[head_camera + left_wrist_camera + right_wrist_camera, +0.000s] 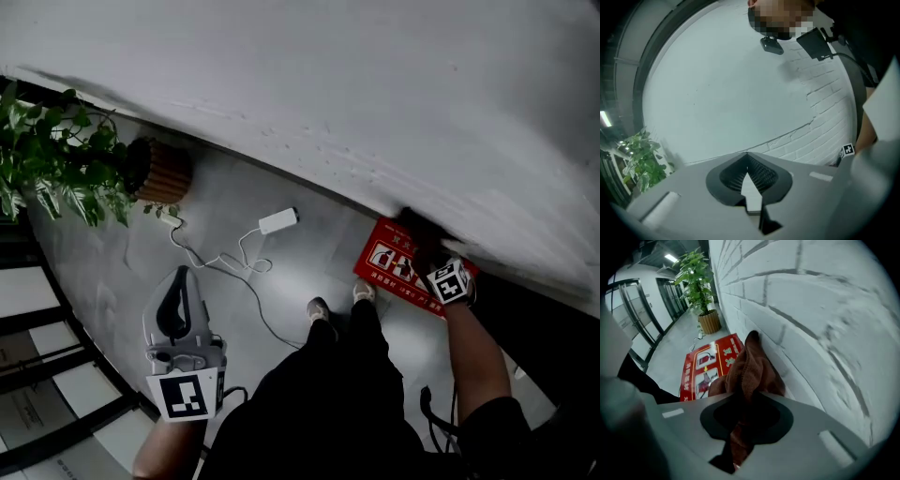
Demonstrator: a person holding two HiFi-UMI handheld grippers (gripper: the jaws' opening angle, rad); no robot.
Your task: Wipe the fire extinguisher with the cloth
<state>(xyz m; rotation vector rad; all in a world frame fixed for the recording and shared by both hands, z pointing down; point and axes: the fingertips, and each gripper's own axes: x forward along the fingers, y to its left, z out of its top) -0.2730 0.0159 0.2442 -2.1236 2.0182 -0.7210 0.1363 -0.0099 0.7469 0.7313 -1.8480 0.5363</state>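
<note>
A red fire extinguisher box (392,261) with printed pictograms lies on the floor against the white brick wall; it shows again in the right gripper view as the red box (704,365). No bare cylinder shows. My right gripper (746,397) is shut on a brown cloth (751,364), which bunches up beyond the jaws right next to the wall. In the head view the right gripper (427,248) hangs over the box's far edge, the cloth (414,228) dark at its tip. My left gripper (176,305) is held out over the floor at lower left, shut and holding nothing; its jaws (748,159) face the wall.
A potted plant (56,159) in a ribbed pot (161,171) stands by the wall at the left. A white power adapter (278,221) and its cable (230,262) lie on the grey floor. The person's shoes (320,307) stand near the box. Glass doors (37,375) border the left.
</note>
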